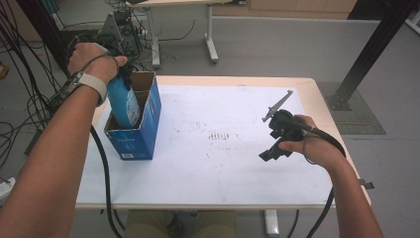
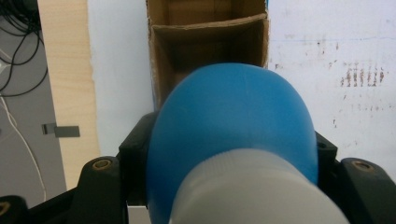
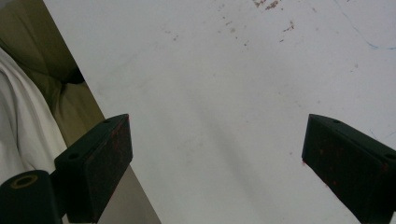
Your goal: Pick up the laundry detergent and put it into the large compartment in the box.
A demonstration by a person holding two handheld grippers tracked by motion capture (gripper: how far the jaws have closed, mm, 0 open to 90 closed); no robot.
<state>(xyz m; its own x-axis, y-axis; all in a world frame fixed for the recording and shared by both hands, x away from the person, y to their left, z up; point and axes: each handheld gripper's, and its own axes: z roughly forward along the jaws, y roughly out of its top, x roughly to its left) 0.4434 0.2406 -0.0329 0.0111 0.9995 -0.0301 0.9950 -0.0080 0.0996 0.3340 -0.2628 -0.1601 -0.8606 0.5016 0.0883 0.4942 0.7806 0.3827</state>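
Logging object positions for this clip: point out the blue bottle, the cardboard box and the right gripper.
blue bottle (image 1: pixel 121 99), high view, on its body.
cardboard box (image 1: pixel 141 139), high view, on its blue front wall.
right gripper (image 3: pixel 217 154), right gripper view, midway between its open jaws.

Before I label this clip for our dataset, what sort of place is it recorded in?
Probably a lab or workshop set up for recording, not a home: a white-topped table on a bare grey floor, loose cables trailing at the left, and a black metal frame post standing beside it.
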